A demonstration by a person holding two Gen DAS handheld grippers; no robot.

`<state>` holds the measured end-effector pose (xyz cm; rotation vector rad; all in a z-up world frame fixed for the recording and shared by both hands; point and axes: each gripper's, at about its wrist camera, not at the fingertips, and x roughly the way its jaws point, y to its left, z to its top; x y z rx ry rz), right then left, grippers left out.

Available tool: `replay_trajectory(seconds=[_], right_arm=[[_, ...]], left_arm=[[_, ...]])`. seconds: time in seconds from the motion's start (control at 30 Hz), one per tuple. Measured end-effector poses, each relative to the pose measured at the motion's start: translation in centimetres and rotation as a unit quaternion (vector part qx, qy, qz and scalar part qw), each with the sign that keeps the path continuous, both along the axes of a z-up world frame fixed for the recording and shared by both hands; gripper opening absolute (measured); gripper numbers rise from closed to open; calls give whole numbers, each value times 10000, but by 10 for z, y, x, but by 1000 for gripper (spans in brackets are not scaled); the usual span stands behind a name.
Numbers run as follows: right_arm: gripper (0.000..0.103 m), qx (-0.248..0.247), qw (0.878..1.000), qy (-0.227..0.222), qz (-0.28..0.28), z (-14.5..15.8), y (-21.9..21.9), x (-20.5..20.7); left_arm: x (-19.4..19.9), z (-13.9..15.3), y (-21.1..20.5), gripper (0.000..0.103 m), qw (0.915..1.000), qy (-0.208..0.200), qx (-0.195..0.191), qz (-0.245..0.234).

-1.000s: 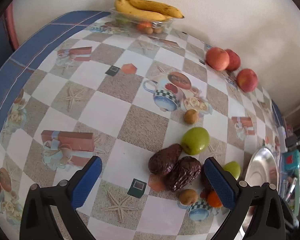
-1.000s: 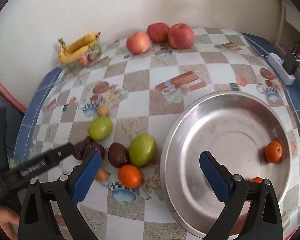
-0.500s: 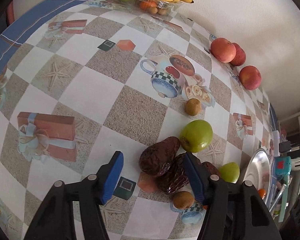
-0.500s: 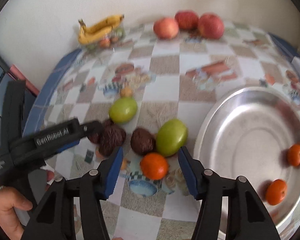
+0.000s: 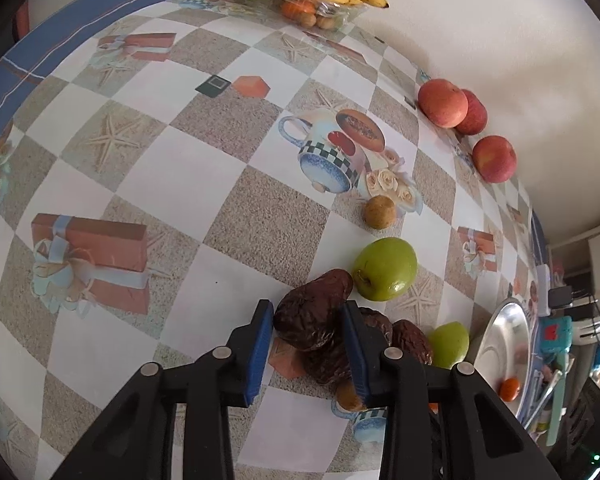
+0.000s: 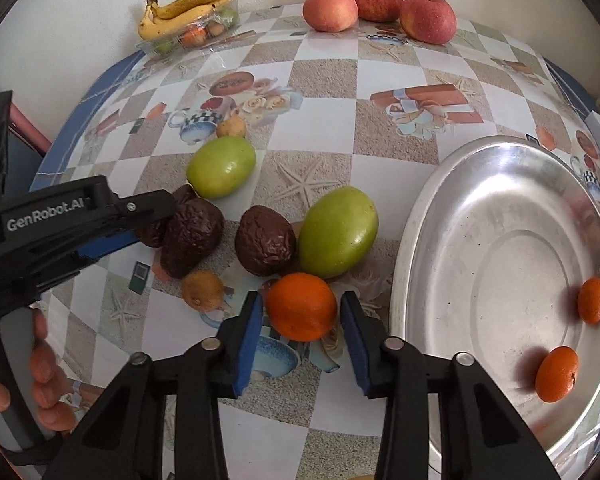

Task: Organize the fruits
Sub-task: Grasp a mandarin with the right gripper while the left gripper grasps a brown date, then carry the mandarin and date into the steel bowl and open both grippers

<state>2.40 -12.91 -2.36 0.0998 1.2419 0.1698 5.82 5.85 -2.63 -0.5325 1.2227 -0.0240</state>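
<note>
Two grippers work over the checkered tablecloth [image 6: 324,80] at once. The left gripper [image 5: 306,336] has its blue pads set against both sides of a wrinkled dark brown fruit [image 5: 312,314], pinching it where it lies against a second wrinkled fruit [image 5: 332,356] just behind the right pad; in the right wrist view the same tool [image 6: 140,220] reaches in from the left edge. Just beyond its tips sits a green fruit [image 5: 385,269], and farther ahead a small brown fruit [image 5: 379,211]. The right gripper [image 6: 300,316] straddles an orange [image 6: 301,306], its pads close on either side with a thin gap showing, so I cannot tell whether it grips. Directly ahead of those tips lie another green fruit [image 6: 338,232] and a third wrinkled dark fruit [image 6: 265,245]; a small brown fruit [image 6: 202,290] rests left of the left pad. To the right of this gripper, a steel tray [image 6: 428,208] holds two small oranges [image 6: 593,300]. Far ahead by the wall are three red apples [image 6: 428,18] and bananas [image 6: 188,10] on a clear box.
</note>
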Motion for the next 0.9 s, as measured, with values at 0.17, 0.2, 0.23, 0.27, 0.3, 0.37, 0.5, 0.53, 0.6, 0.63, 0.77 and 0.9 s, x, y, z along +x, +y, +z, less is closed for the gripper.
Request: replay_trajectory(seconds=[0.17,0.2,0.23,0.27,0.3,0.37,0.5,0.53,0.6,0.63,0.77,0.9], right_arm=[[37,3,10000,-75,-40,5,-1,-1],[37,31,9999,-112,-48,7,-1,-1],[37,73,9998,-161,-56,10,-2,-2],[37,127,9996,-228,-66,14,-3,-3],[37,159,9995,-280,-77,18,-3,-3],[37,204,9991,-364,-109,23,-4,-4],[37,219,9983,-470,-276,31,-12,-4],[37,237,9980,-482,-343,32,-16,-4],[37,326,9970,-509,-493,36,-26,-5],[37,372,9961,-527,-607,38,-34,-5],[37,174,9922,-535,-1109,42,-64,-9],[37,124,9844,-468,-1691,43,-100,-14]], left_arm=[[-2,12,7,37,9997,-185,-91,125],[-3,16,7,37,9995,-251,-134,110],[-3,19,6,37,9994,-306,-135,78],[-3,22,4,37,9992,-373,-109,35],[-4,27,1,37,9989,-469,-57,-35],[-5,34,-5,37,9980,-615,2,-159],[-6,41,-20,37,9960,-800,-12,-399],[-8,43,-25,37,9951,-850,-48,-495],[-9,46,-39,37,9929,-951,-88,-710],[-10,48,-46,37,9916,-1000,-79,-817],[-15,54,-77,37,9848,-1167,-79,-1281],[-24,56,-109,37,9760,-1259,-191,-1765]])
